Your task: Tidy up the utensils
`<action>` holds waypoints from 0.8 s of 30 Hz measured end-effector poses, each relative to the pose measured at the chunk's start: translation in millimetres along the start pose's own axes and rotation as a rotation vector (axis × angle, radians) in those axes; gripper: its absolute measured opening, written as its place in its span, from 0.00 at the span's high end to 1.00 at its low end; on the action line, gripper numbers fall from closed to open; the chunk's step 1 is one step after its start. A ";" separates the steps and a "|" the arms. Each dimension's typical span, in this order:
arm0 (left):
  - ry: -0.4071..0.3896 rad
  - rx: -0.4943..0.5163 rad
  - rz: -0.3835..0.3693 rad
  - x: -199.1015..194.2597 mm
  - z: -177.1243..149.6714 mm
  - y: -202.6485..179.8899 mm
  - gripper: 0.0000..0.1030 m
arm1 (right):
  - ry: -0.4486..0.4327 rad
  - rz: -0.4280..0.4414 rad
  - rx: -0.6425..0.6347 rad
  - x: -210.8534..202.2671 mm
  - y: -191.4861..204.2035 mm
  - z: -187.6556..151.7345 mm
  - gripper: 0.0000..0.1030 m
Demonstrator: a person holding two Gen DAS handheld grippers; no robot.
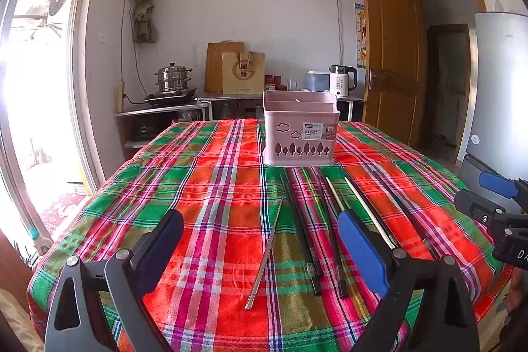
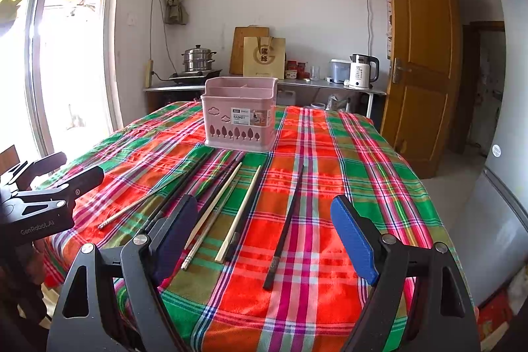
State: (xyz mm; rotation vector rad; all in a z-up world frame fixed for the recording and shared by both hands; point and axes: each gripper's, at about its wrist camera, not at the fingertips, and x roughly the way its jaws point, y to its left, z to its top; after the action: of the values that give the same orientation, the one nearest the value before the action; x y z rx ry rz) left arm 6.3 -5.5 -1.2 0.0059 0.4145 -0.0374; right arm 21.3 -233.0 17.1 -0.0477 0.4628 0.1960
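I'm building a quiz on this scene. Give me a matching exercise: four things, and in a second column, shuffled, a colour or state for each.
Things:
1. basket
2. left gripper
3. steel chopstick
4. kettle

States:
A. open, holding nothing
B. white, on the back counter
C. pink, standing upright on the tablecloth
D. silver, lying flat on the tablecloth

Pairs: 1-C, 2-A, 3-D, 4-B

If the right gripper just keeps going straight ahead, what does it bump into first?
Probably the black chopstick lying on the tablecloth between the open right gripper fingers; the pink basket sits farther back, left of that line.
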 end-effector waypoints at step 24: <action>0.378 0.027 -0.136 177.5 44.2 17.2 0.28 | 0.274 0.084 0.058 129.7 -20.1 24.9 0.66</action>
State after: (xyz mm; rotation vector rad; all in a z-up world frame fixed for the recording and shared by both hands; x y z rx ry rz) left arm 187.1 4.9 -32.2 0.0119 0.7917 -0.1775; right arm 149.9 -227.6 -18.6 0.0023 0.7439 0.2596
